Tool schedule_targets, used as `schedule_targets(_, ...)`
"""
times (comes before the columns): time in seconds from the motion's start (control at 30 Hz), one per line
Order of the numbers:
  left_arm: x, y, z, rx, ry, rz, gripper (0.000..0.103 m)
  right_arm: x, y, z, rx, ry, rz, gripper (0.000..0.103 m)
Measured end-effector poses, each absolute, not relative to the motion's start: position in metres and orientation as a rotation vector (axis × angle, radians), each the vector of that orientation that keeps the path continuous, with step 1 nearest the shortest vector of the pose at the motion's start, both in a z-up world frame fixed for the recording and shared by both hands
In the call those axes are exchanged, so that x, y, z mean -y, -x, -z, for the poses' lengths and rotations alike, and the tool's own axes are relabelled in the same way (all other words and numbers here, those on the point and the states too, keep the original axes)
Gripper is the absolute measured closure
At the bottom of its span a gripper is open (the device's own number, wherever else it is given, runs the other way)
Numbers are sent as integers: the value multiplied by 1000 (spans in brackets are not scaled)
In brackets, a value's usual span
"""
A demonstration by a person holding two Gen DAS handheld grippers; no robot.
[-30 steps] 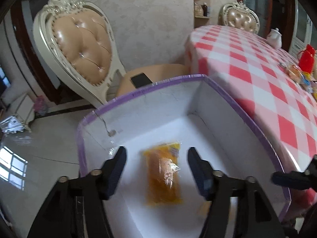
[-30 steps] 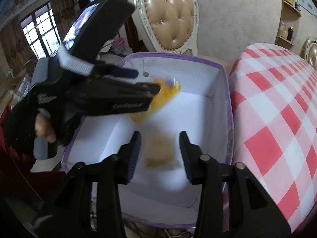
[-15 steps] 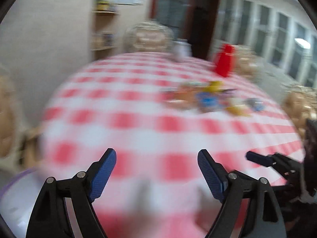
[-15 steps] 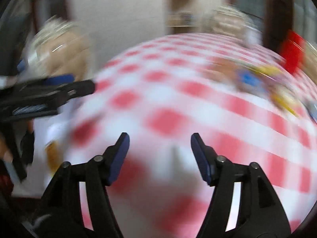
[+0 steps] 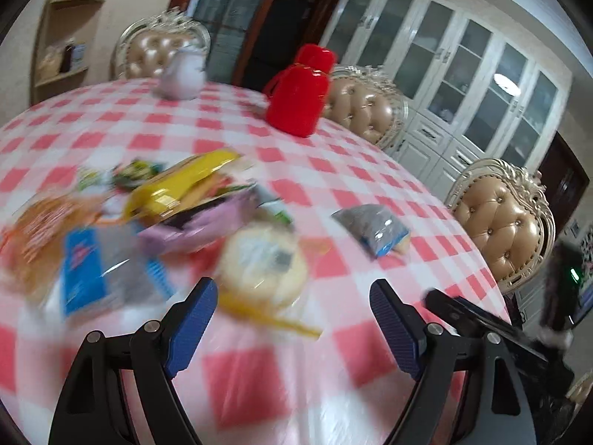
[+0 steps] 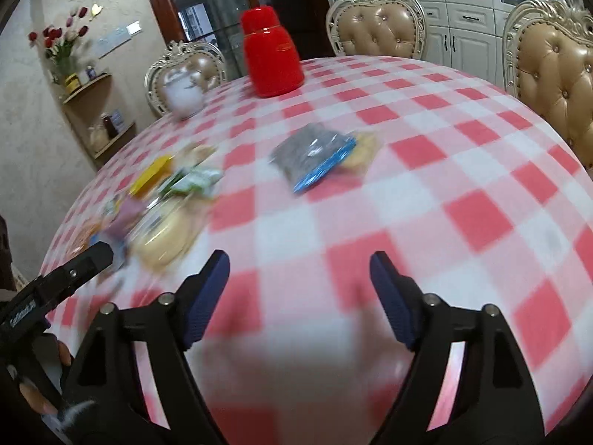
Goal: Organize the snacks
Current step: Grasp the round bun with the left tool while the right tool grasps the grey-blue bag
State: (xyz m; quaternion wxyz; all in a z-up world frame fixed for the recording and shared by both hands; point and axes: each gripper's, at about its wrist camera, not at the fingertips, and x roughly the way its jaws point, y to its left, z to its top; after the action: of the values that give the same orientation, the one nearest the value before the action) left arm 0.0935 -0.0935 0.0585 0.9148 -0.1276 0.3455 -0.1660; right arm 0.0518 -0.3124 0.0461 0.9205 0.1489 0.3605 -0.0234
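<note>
The table (image 6: 463,155) wears a smooth red-and-white checked cloth with a faint plastic sheen. At its far side stands a glossy red plastic flask (image 6: 272,59), and beside that a shiny white glazed teapot (image 6: 183,92). Nearer on the cloth, the snack packets (image 5: 178,218) look like crinkled glossy film, as does the grey-and-blue pouch (image 6: 315,155). The chairs (image 6: 376,26) around the table have tufted, satiny tan upholstery in carved, pearly frames. Each gripper's fingers (image 6: 205,296) are matt black plastic with ribbed blue pads.

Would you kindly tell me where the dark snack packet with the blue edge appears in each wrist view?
Left wrist: dark snack packet lies right of centre, apart from the snack pile.
Right wrist: the packet lies centre, above the fingers.
Shared landmark: red flask.
</note>
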Motion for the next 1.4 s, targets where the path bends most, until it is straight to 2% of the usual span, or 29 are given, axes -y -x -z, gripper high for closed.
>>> schedule_targets(0.13, 98, -77, -55, -641, 123, 359, 18, 322, -99, -36, -780, -280, 32, 16)
schedule_targets(0.27, 89, -75, -59, -621, 196, 390, 18, 313, -134, -44, -712, -149, 17, 15)
schedule_targets(0.37, 84, -82, -56, -663, 235, 403, 18, 308, -160, -49, -681, -91, -30, 6)
schedule_targets(0.63, 70, -96, -44, -751, 338, 396, 18, 295, -218, -15, -876, 60, -16, 7)
schedule_targets(0.67, 70, -97, -43, -754, 337, 391, 18, 293, -216, -12, -892, 77, -19, 9)
schedule_targets(0.7, 70, -96, -43, -755, 334, 389, 18, 291, -212, -10, -907, 90, -34, 21)
schedule_targets(0.73, 71, -97, -42, -757, 324, 388, 18, 290, -205, -12, -892, 76, -60, 38)
schedule_targets(0.8, 73, -98, -42, -754, 293, 380, 18, 286, -192, -17, -864, 58, -85, 44)
schedule_targets(1.23, 90, -121, -29, -854, 77, 303, 18, 280, -72, -44, -785, -268, 10, 46)
schedule_targets(1.4, 120, -137, -23, -874, -155, 290, 17, 300, -65, -60, -720, -379, 18, 46)
